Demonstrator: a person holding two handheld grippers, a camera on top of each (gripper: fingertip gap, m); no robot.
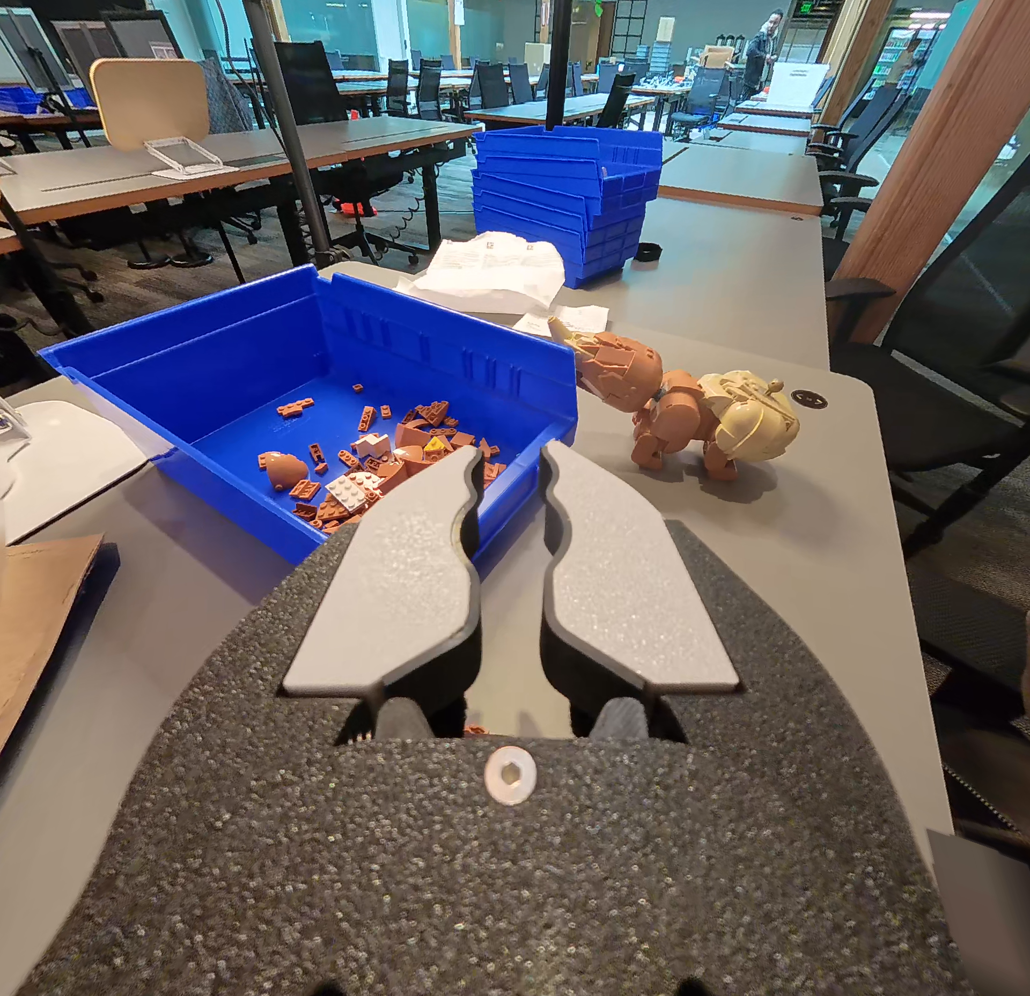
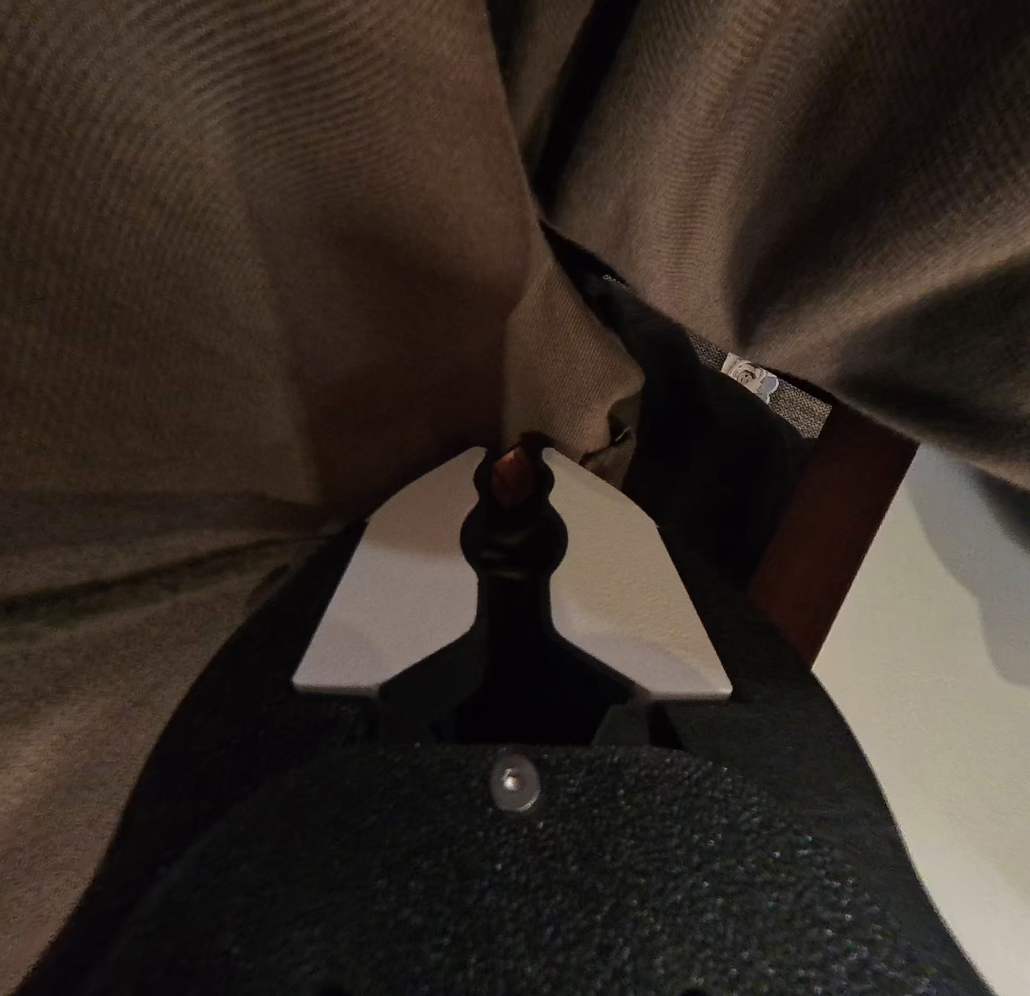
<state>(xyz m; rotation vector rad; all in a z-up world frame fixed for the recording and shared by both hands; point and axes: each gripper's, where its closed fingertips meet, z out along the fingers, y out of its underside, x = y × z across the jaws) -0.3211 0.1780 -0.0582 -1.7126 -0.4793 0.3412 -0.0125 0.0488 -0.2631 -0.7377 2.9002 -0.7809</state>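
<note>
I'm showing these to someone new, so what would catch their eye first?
The bright blue plastic bin on the grey table, with brown and white toy bricks loose inside, just ahead of the open left tongs. Right of it stands a brown and tan brick-built animal. The right tongs pinch a small reddish-brown piece against brown fabric.

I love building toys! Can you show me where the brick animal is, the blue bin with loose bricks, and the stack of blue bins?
brick animal (image 1: 677, 412): left wrist view, brown body.
blue bin (image 1: 223, 367): left wrist view, inner left wall.
stack of blue bins (image 1: 557, 206): left wrist view, front side.
</note>
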